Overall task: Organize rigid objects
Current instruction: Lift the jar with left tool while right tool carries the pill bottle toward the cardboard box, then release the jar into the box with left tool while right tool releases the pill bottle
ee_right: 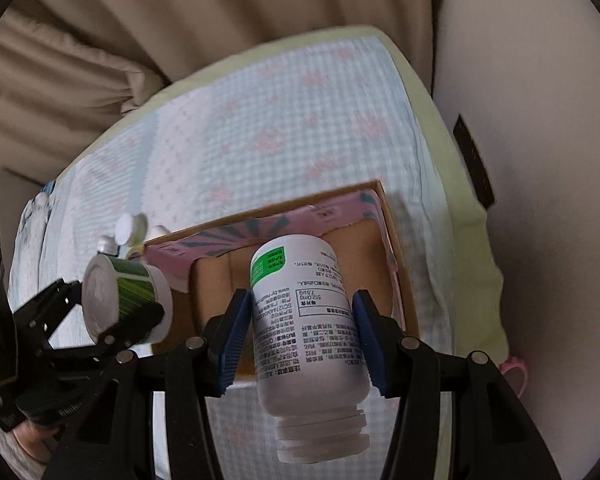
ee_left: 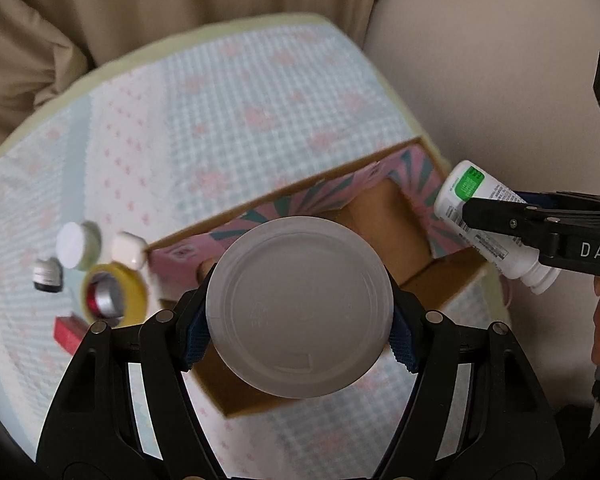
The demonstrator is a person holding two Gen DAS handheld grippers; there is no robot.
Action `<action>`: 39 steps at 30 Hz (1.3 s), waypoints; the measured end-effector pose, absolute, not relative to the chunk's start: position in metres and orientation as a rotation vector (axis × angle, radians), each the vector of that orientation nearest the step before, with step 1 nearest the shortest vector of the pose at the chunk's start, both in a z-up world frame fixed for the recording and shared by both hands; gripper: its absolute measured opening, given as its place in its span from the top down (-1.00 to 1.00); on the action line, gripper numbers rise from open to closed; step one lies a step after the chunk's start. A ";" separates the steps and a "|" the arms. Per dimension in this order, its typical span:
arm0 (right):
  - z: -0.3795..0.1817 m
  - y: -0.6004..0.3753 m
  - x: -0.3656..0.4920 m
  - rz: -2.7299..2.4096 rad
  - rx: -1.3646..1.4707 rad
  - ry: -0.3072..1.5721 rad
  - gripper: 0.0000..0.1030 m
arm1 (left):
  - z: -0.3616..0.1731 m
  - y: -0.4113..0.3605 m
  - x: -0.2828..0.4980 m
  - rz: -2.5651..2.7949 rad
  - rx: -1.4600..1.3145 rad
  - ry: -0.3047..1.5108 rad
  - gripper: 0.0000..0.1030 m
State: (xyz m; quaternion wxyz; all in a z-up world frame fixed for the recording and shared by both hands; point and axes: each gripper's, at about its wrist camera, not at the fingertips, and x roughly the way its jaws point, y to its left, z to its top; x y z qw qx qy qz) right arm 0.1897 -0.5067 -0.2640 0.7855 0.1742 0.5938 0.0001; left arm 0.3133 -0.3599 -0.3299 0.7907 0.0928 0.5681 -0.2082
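The left gripper [ee_left: 300,320] is clamped on a round jar [ee_left: 299,306], pads pressing its sides; the jar's flat end faces the left wrist camera and hides much of the box [ee_left: 416,240] below. In the right wrist view the jar shows a green label and hangs over the box's left edge. The right gripper [ee_right: 300,332] is clamped on a white bottle [ee_right: 306,320], held cap toward the camera, above the box's open interior. The box is cardboard with pink patterned flaps folded inward; its visible floor is bare. It rests on a checked cloth [ee_left: 228,120]. Left of the box, on the cloth, lie a tape roll [ee_left: 116,294] ringing a small red-and-silver item, a white-lidded pot [ee_left: 78,245], a white case [ee_left: 129,249], a silver cap [ee_left: 48,275] and a red block [ee_left: 66,334]. A beige curtain [ee_left: 140,0] hangs beyond the box.
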 end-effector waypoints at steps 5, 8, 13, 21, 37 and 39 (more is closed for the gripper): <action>-0.311 -0.516 0.210 -0.046 0.452 1.311 0.07 | -0.383 -0.379 0.337 -0.430 0.244 1.291 -0.33; -0.336 -0.521 0.220 -0.102 0.460 1.327 0.07 | -0.410 -0.382 0.345 -0.424 0.267 1.325 -0.33; -0.368 -0.521 0.227 -0.155 0.459 1.350 0.06 | -0.446 -0.383 0.348 -0.415 0.315 1.373 -0.33; -0.374 -0.499 0.232 -0.172 0.277 1.322 0.07 | -0.462 -0.377 0.346 -0.402 0.349 1.388 -0.32; -0.359 -0.496 0.234 -0.136 0.371 1.317 -1.00 | -0.398 -0.373 0.336 -0.455 0.419 1.203 -0.99; -0.359 -0.495 0.231 -0.143 0.361 1.316 -1.00 | -0.398 -0.370 0.336 -0.450 0.406 1.219 -0.99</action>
